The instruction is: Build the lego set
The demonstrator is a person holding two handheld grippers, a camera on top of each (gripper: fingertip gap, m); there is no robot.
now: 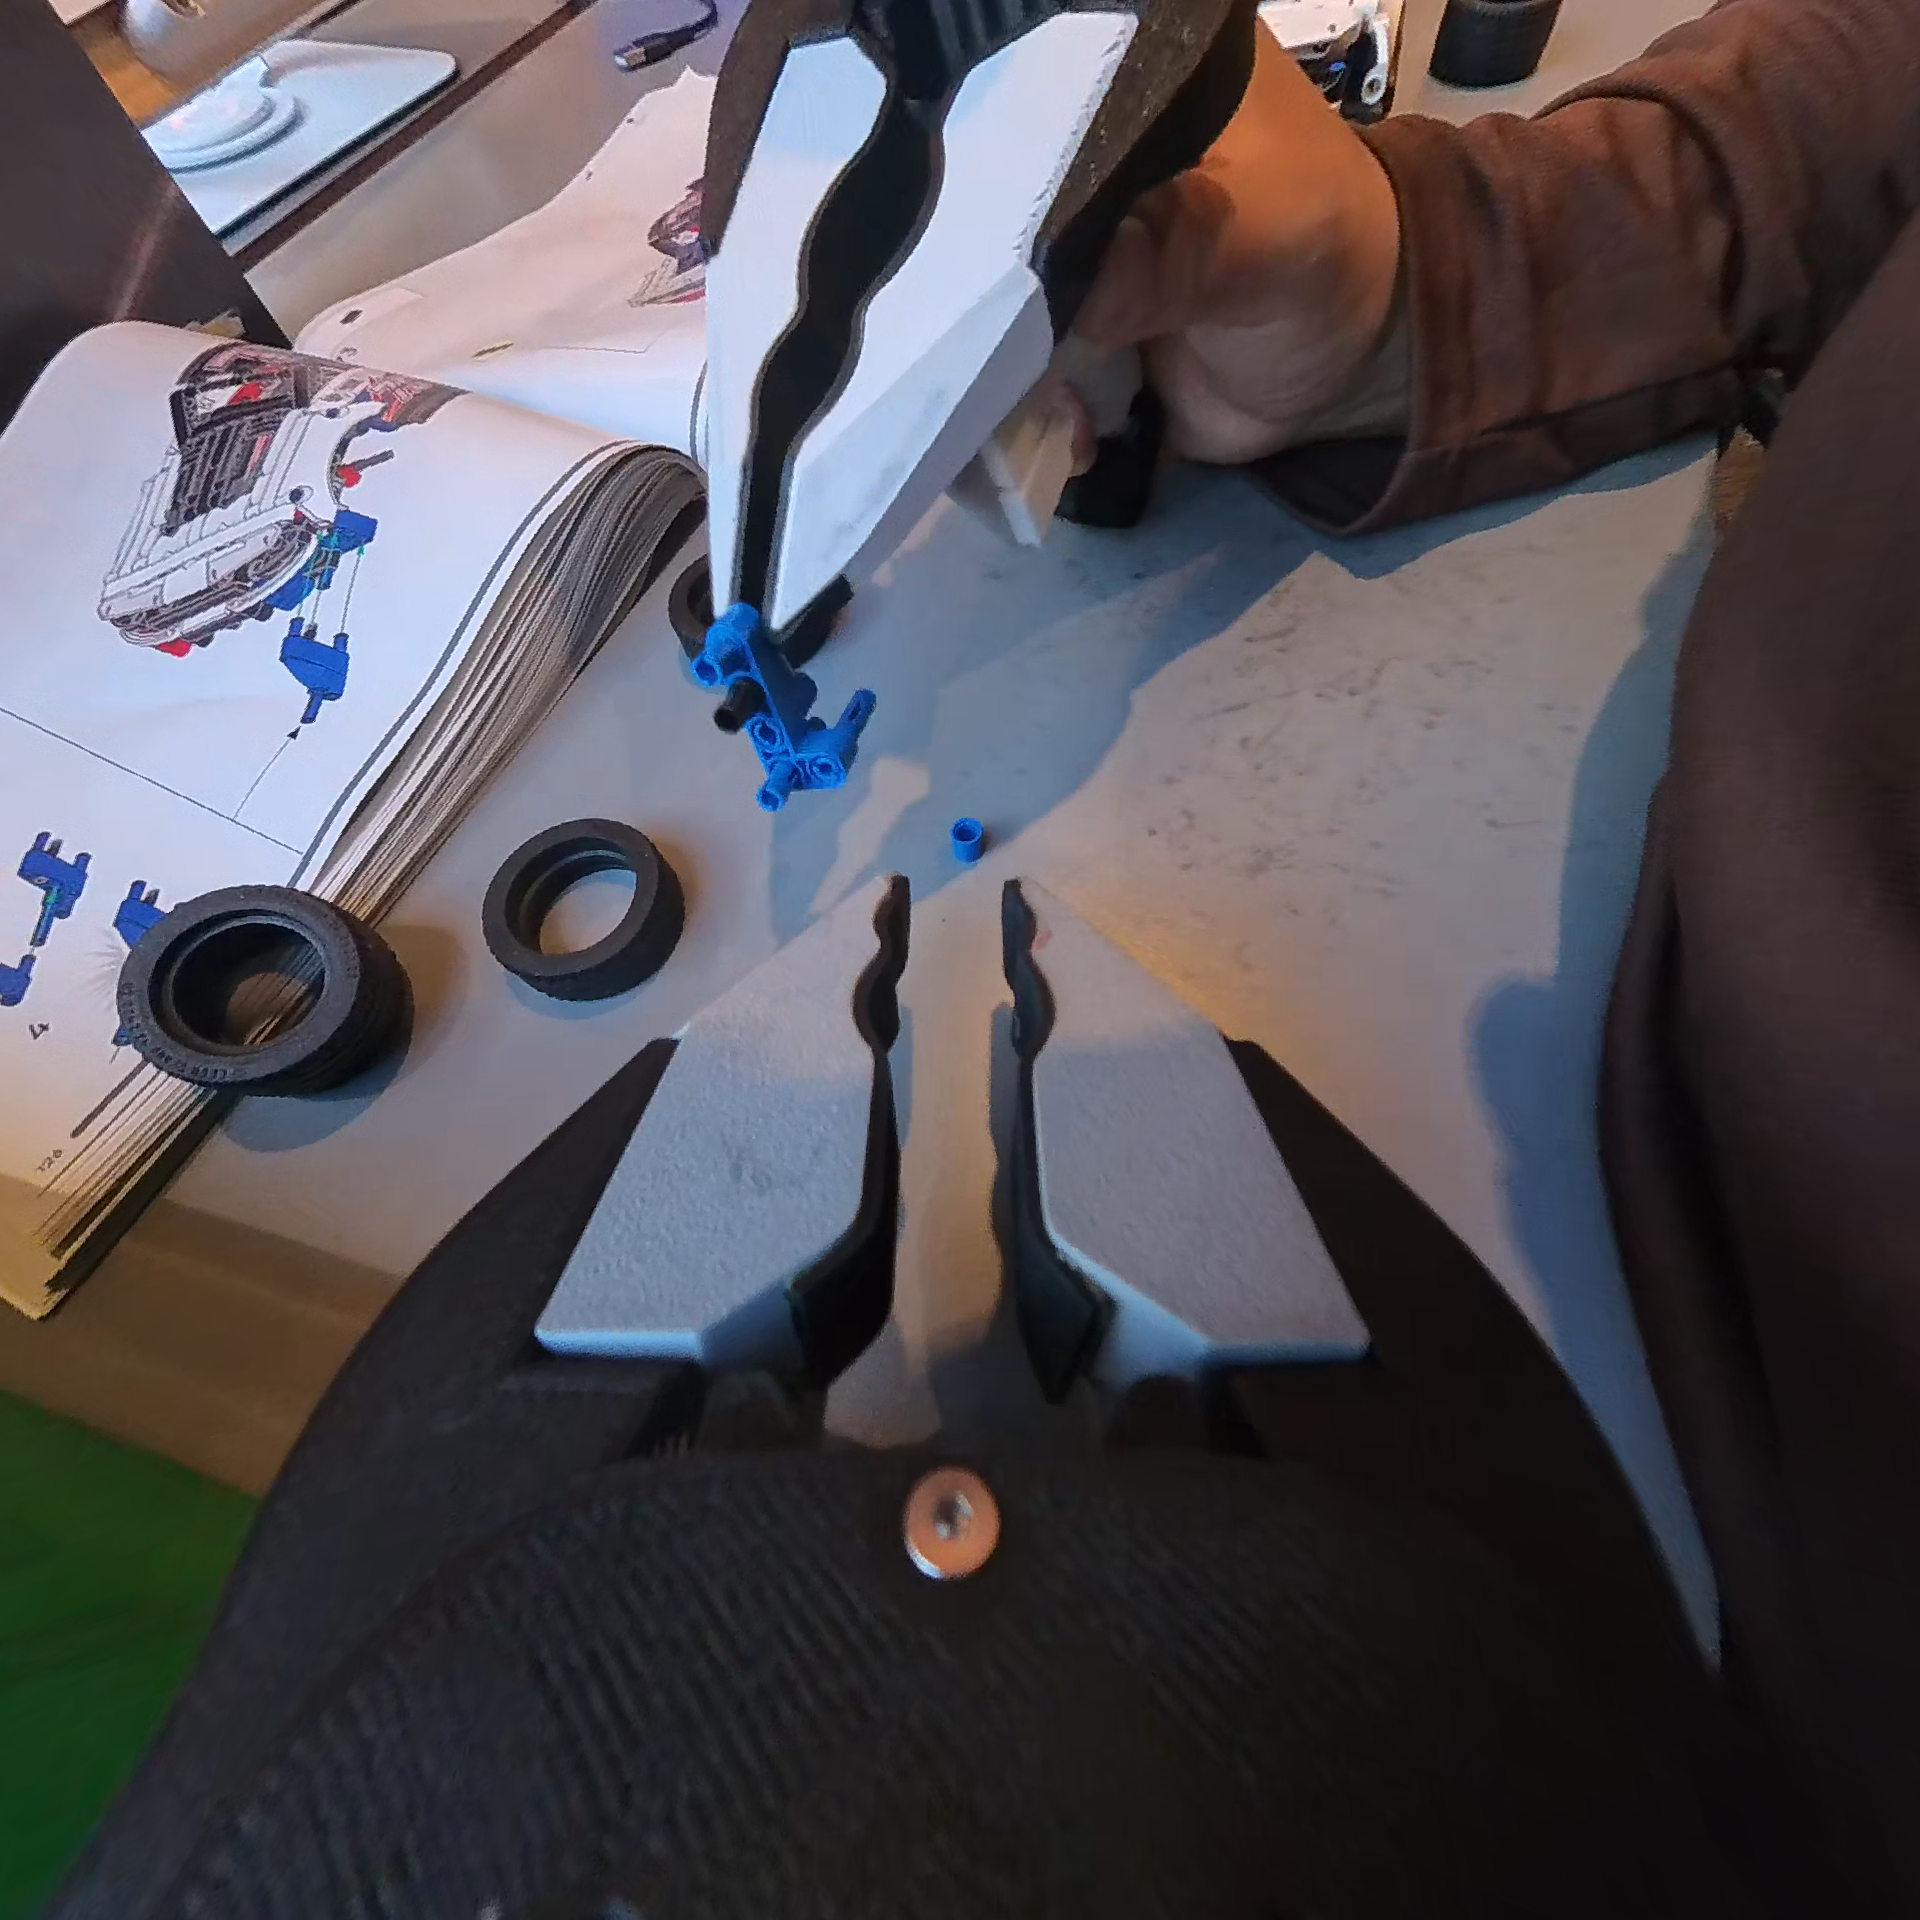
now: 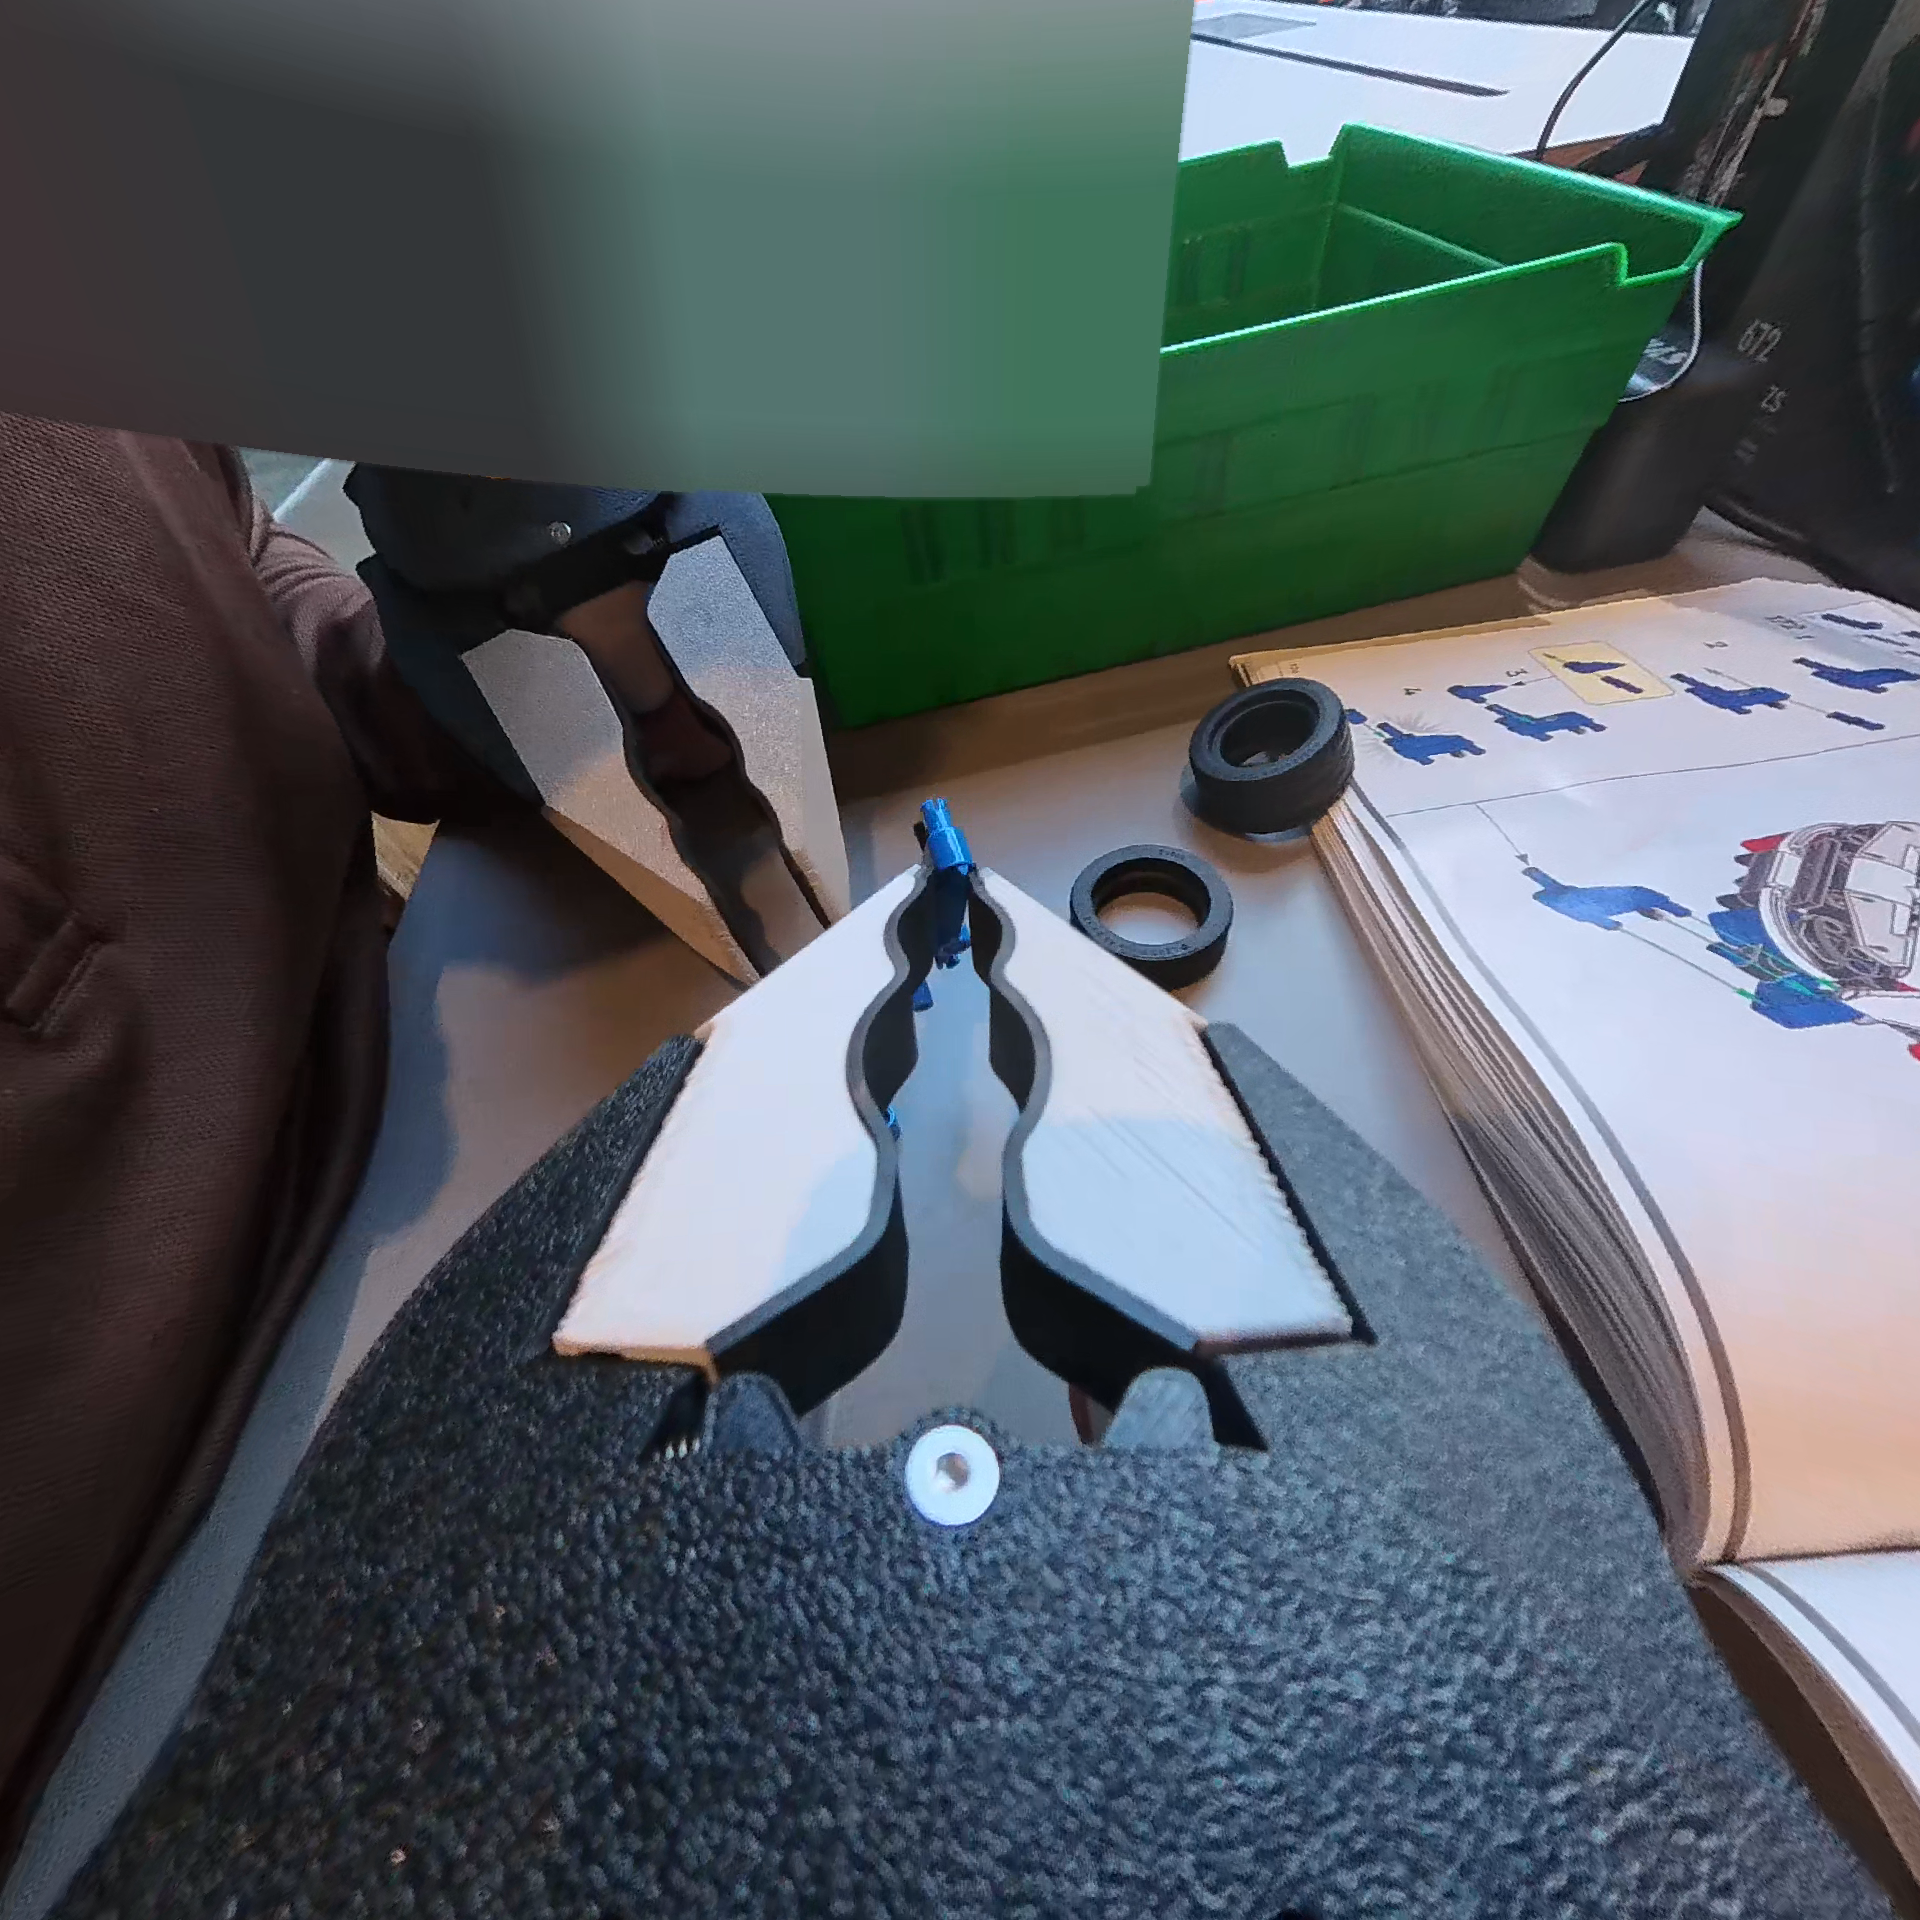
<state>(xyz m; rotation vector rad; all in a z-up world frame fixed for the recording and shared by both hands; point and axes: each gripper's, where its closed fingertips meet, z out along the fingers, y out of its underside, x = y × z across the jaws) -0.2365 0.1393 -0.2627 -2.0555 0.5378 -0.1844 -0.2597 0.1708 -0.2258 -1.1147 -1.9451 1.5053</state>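
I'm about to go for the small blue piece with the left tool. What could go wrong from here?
1. The small blue bush is tiny and stands loose on the table; the open left tool could knock it rolling.
2. The right tool pinches only the top of the blue assembly; a bump might twist it free.

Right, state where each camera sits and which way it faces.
Left wrist view: on the left hand-held gripper, facing down at a small blue plastic bushing; brown sleeve shows.
Right wrist view: on the right hand-held gripper, facing the green plastic crate.
Shared: blue Lego sub-assembly, black rubber tyre.
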